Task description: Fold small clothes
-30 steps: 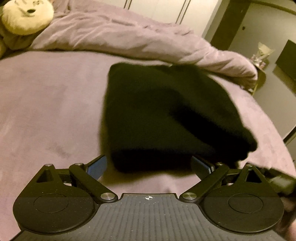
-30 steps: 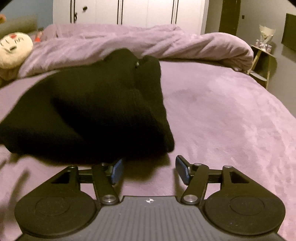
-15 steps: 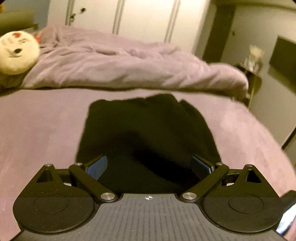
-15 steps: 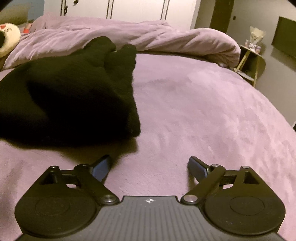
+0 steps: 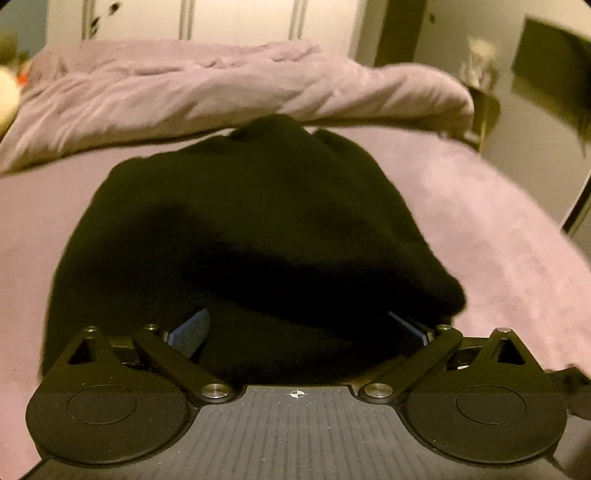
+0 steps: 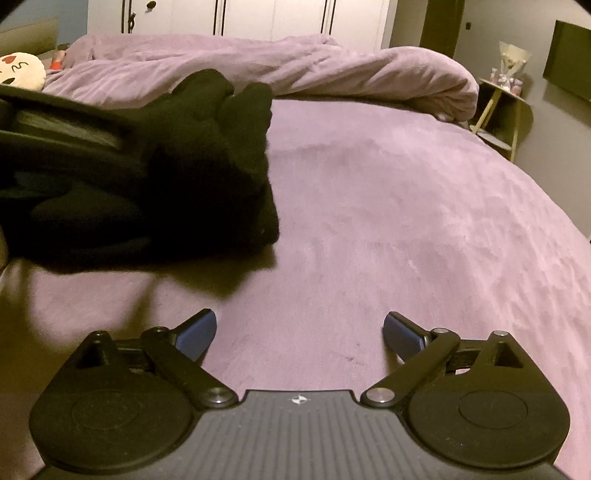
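A black garment point(image 5: 243, 229) lies folded in a thick bundle on the purple bed point(image 5: 498, 236). My left gripper point(image 5: 295, 328) is open, its fingers spread wide with the near edge of the garment lying between them. The garment also shows in the right wrist view point(image 6: 207, 158), up and to the left. My right gripper point(image 6: 299, 330) is open and empty over bare bed point(image 6: 406, 206), to the right of the garment. The left gripper's body point(image 6: 62, 129) shows at the left edge of the right wrist view, against the garment.
A bunched purple duvet point(image 6: 295, 62) lies across the far side of the bed. A cream plush toy point(image 6: 18, 70) sits at the far left. A small side table point(image 6: 502, 107) stands beyond the bed's right edge. White wardrobe doors point(image 6: 258, 14) are behind.
My left gripper has moved in low to the garment's near edge, which now sits between its fingers. My right gripper opened wider and drew away to the right, off the garment.
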### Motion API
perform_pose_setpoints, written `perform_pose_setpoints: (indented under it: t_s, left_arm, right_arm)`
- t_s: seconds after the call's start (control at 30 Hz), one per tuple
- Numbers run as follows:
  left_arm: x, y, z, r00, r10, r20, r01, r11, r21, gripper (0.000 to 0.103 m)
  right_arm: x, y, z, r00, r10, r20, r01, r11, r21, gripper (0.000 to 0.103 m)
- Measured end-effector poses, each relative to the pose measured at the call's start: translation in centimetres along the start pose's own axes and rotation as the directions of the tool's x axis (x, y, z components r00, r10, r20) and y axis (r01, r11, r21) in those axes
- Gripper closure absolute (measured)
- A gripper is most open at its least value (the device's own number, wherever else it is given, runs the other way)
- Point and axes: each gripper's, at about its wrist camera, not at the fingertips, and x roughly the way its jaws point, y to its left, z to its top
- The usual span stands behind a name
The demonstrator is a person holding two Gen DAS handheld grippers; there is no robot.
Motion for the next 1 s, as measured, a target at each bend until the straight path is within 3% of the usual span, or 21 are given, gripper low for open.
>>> perform_pose_setpoints:
  t_s: [0.2,0.37,0.47,1.0]
  left_arm:
    - [-5.2,3.9,-3.0,0.998,0.057,-0.003,-0.057,0.997,-0.06,0.0]
    - [-6.6,7.2,-4.5,0.995,0.085,-0.052,-0.092,0.987,-0.129,0.0]
    - [-7.0,8.8,-5.0,0.995,0.067,-0.077,-0.078,0.985,-0.154,0.0]
    - [-4.9,10.6,-6.6,0.98,0.083,-0.183,-0.098,0.992,-0.076,0.0]
  right_arm:
    - [-1.3,1.9,-0.3,1.0,0.01,-0.025,-0.011,1.0,-0.007,0.006]
    - [-2.2,4.7,-0.2,0.997,0.069,-0.044,-0.07,0.997,-0.039,0.004]
    - [-2.4,6.1,-0.4,0.994,0.088,-0.066,-0.092,0.994,-0.055,0.004]
    - [-1.9,8.3,0.9,0.993,0.079,-0.087,-0.084,0.995,-0.05,0.004]
